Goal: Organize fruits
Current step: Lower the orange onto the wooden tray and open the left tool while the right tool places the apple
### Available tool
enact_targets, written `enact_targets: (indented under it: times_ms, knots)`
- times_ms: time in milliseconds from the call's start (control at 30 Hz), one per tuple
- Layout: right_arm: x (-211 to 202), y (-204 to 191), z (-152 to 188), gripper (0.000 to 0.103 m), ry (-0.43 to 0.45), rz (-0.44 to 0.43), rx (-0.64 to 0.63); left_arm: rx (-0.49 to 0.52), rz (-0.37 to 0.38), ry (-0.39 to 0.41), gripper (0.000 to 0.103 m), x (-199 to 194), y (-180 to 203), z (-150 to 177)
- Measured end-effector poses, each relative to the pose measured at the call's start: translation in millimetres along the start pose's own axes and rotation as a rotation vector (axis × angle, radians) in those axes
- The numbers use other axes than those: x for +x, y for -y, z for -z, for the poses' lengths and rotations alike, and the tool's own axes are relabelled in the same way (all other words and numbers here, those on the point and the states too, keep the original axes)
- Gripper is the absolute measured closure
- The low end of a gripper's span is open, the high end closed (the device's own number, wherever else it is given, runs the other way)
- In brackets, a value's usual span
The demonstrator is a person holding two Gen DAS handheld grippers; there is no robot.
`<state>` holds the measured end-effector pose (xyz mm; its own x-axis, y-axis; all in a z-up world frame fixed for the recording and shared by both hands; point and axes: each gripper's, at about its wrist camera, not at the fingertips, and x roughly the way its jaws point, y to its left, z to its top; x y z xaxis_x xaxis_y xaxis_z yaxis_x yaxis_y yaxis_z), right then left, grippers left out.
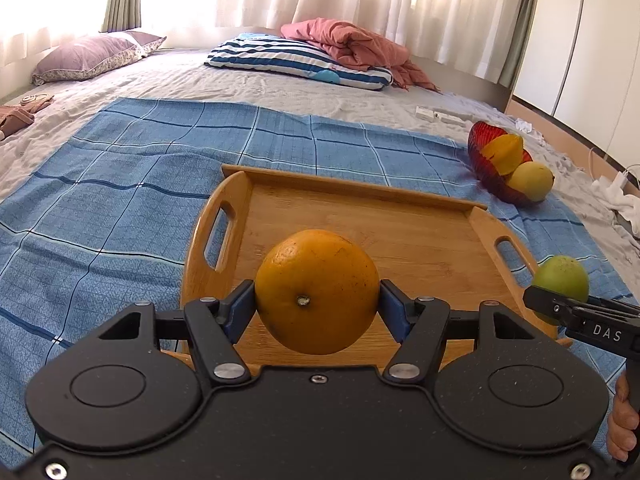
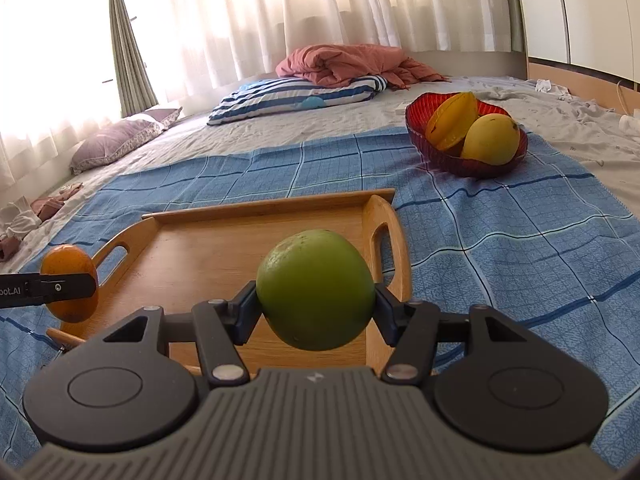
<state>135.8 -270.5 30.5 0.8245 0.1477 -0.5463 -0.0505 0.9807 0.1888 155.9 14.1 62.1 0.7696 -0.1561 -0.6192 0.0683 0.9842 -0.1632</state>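
Fruits are numbering 4: 1 orange [image 1: 317,291], 1 green fruit [image 2: 316,289], 1 star fruit [image 2: 452,122] and 1 yellow mango [image 2: 491,139]. There are 2 grippers, 1 wooden tray [image 1: 400,216] and 1 red bowl [image 2: 424,136].

Starting at the left, the left gripper [image 1: 317,300] is clamping the orange between its 2 blue pads [image 1: 244,308], which are pressing on the fruit's left and right sides. The orange is nearly round, so it is showing no clear long axis; its stem scar is facing back toward the camera. It is hanging above the near part of the tray, which is lying just ahead of and below the gripper on a blue checked cloth [image 1: 120,184].

To the right of that gripper, the right gripper [image 2: 316,300] is closing its pads on the green fruit in the same way, 1 pad on each flank. That fruit is slightly egg-shaped, its long axis tilting up and a little to the left. It is hovering over the right half of the tray, close to the right handle [image 2: 386,248].

The tray's floor is lying bare under both held fruits.

Farther ahead and to the right of the right gripper, the red bowl is sitting on the cloth, well apart from the tray. It is holding 2 fruits: the star fruit leaning at the left and the mango at the right, touching each other, the mango's long axis running roughly left to right.
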Motion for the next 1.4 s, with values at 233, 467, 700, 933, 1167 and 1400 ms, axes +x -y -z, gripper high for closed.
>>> enact_targets:
  times_ms: [233, 467, 700, 933, 1167, 1400]
  knots:
    - [24.8, -2.7, 5.5, 0.041, -0.049, 0.014, -0.009, 0.004, -0.016, -0.028, 0.039, 20.1, -0.4, 2.0]
    - [36.9, -6.7, 2.0, 0.041, -0.070, 0.013, -0.024, -0.017, -0.027, -0.041, 0.039, 37.1, -2.7, -6.5]
    - [57.8, -11.7, -16.9, 0.041, -0.092, 0.016, -0.038, -0.023, -0.038, -0.040, 0.039, 51.5, -2.2, -25.2]
    - [73.2, -18.1, -33.8, 0.041, -0.087, 0.027, -0.057, -0.031, -0.040, -0.024, 0.039, 53.6, 0.3, -46.2]
    - [85.6, -16.6, -59.6, 0.041, -0.058, 0.030, -0.043, -0.018, -0.081, -0.014, 0.040, 71.0, 4.2, -65.0]
    - [112.1, -16.0, -67.4, 0.041, -0.078, 0.051, -0.071, 0.018, -0.099, -0.055, 0.040, 102.9, 5.6, -69.1]
